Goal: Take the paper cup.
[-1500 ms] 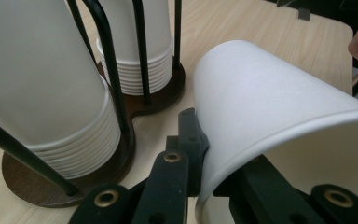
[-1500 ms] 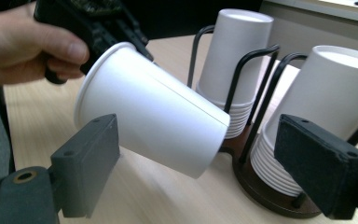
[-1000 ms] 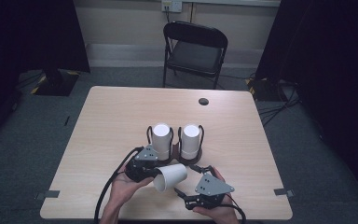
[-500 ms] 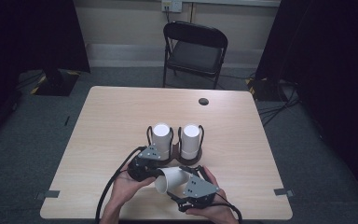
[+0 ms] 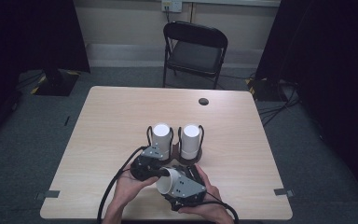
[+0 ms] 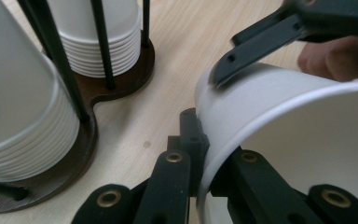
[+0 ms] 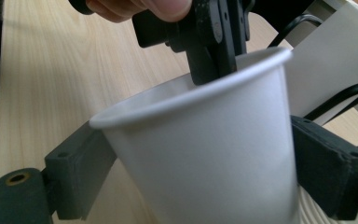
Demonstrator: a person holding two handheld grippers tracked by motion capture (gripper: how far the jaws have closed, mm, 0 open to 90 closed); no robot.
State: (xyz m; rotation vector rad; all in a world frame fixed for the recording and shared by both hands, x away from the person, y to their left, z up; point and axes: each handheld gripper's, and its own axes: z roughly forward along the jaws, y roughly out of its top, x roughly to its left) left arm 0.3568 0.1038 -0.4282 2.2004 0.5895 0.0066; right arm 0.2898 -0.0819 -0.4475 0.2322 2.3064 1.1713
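Since the earlier high view, the right claw (image 5: pixel 170 183) has slid in from the right along the table's (image 5: pixel 121 116) near edge until it straddles the paper cup (image 5: pixel 168 179); its jaws have just been opening, and in the right gripper view they stand wide on either side of the cup's wall without pressing it. The left claw (image 5: pixel 157 173) is clamped shut on the cup's rim (image 6: pixel 205 158), holding the cup tilted just above the table near the middle of the near edge.

By my reading, one cup has been drawn off and is mid-handover; the right claw has yet to close on it.

Count: one loose cup, two upside-down cup stacks (image 5: pixel 161 135) (image 5: pixel 190 138) in one twin-post holder (image 5: pixel 186 157), two claws, one chair (image 5: pixel 193 49) beyond the far edge.
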